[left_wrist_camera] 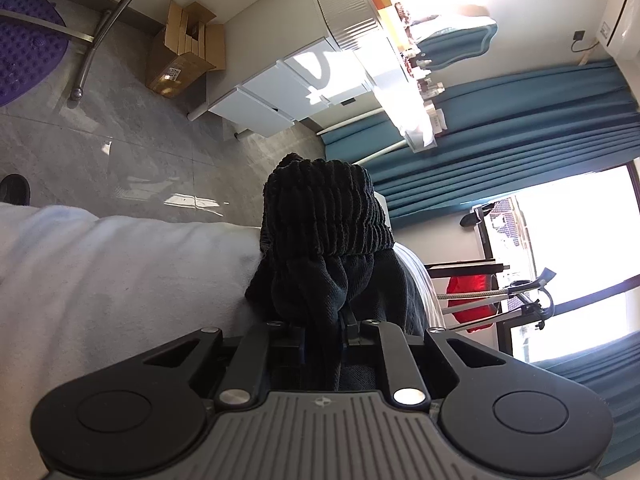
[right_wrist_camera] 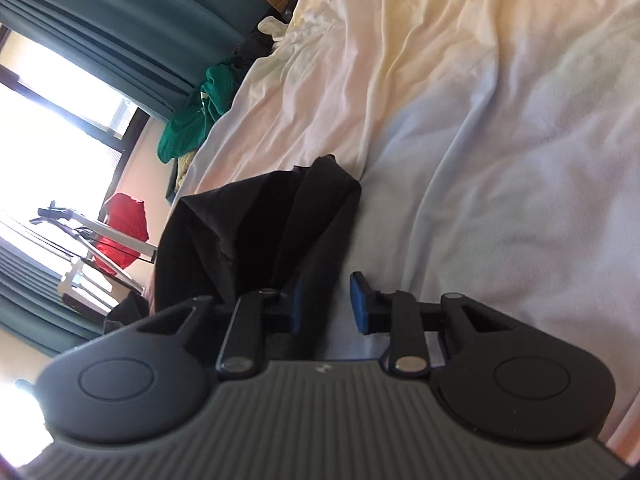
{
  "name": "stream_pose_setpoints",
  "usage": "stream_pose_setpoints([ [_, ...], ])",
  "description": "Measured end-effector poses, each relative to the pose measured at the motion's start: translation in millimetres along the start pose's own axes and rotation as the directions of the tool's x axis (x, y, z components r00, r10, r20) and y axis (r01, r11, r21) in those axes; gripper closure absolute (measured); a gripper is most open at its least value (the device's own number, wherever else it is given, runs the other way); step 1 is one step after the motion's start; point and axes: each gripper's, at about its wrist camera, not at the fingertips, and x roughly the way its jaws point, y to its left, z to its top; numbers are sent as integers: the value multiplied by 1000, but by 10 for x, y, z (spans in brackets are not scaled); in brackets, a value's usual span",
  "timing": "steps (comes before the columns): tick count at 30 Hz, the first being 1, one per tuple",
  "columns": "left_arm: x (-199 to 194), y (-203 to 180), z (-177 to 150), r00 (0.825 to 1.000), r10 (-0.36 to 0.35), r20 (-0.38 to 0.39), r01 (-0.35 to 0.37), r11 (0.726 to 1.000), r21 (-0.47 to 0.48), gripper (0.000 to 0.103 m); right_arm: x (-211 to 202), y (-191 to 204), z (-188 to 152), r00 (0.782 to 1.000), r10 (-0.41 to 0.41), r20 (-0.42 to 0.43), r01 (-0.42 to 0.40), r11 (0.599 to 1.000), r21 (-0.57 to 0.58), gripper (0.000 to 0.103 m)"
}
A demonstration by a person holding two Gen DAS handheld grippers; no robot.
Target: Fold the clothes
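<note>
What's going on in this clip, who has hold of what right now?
A person with a handheld gripper in each hand is folding a black garment on a white-sheeted bed. The left gripper is clamped on bunched black fabric, its ribbed cuff sticking out past the fingers. The right gripper is open beside the dark cloth on the sheet, gripping nothing. The fold is not finished.

Both wrist views roll sideways, close over the bed (right_wrist_camera: 500, 120).
</note>
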Motion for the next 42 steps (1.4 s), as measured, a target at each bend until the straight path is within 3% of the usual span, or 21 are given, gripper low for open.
stream_pose_setpoints([
  [6, 135, 24, -36, 999, 30, 14, -30, 999, 15, 85, 257, 7, 43, 999, 54, 4, -53, 994, -100, 74],
  [9, 148, 56, -27, 1000, 18, 13, -18, 1000, 0, 85, 288, -5, 49, 997, 73, 31, -70, 993, -93, 75],
  [10, 144, 67, -28, 1000, 16, 12, -16, 1000, -6, 85, 281, 4, 50, 996, 76, 42, -72, 993, -97, 79],
  [11, 139, 76, -30, 1000, 15, 11, -14, 1000, -11, 85, 255, 37, 51, 996, 70, 55, -64, 991, -115, 98],
  [12, 130, 79, -33, 1000, 13, 12, -13, 1000, -15, 85, 204, 89, 52, 995, 68, 74, -58, 989, -135, 98],
  [15, 81, 102, -36, 1000, 4, 11, -4, 999, -36, 86, -18, 261, 62, 986, 88, 140, -62, 983, -175, 98],
  [20, -114, 223, -121, 1000, -13, 11, 15, 988, -153, 88, -763, 391, 112, 945, 118, 304, -95, 992, -89, 99],
  [24, -296, 252, -216, 1000, 18, 4, -17, 988, -152, 88, -1269, 182, 73, 922, 1, 387, 7, 1000, -19, 99],
  [29, -499, 241, -260, 998, 69, 3, -68, 990, -125, 90, -1541, -459, 42, 952, -126, 278, 69, 976, 206, 99],
  [32, -662, 168, -258, 996, 87, -5, -87, 995, -54, 90, -1663, -585, -3, 947, -169, 272, 90, 956, 281, 99],
  [36, -762, 118, -218, 988, 154, -33, -152, 987, 50, 90, -1735, -471, -32, 931, -196, 308, 134, 968, 212, 99],
  [42, -671, 13, -242, 964, 257, -73, -242, 956, 165, 86, -1378, -587, -76, 937, -332, 106, 327, 943, 68, 98],
])
